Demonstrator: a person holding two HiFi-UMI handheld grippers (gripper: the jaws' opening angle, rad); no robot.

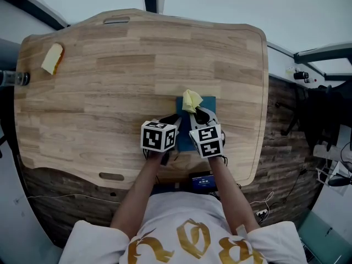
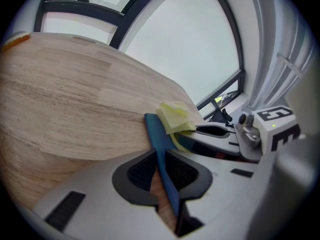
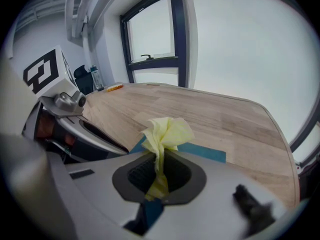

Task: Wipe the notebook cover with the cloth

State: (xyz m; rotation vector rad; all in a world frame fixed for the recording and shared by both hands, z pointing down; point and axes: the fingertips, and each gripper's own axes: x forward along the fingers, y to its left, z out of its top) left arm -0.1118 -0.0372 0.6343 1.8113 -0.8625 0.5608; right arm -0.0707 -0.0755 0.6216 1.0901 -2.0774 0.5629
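Observation:
A blue notebook point(image 1: 208, 103) lies on the wooden table point(image 1: 110, 81) near its front edge, mostly hidden under both grippers. My left gripper point(image 1: 171, 126) is shut on the notebook's left edge point(image 2: 161, 149), which runs between its jaws in the left gripper view. Shut on a bunched yellow cloth point(image 3: 163, 134), my right gripper point(image 1: 193, 114) holds it against the blue cover point(image 3: 204, 152). The cloth point(image 1: 192, 99) sticks up beyond the jaws and also shows in the left gripper view as a yellow wad point(image 2: 176, 117).
A yellow and orange sponge-like piece point(image 1: 53, 58) lies at the table's far left. A dark clamp point(image 1: 14, 79) is fixed to the left edge. Slots point(image 1: 116, 21) are cut in the far and near rims. A chair and cables point(image 1: 324, 120) stand to the right.

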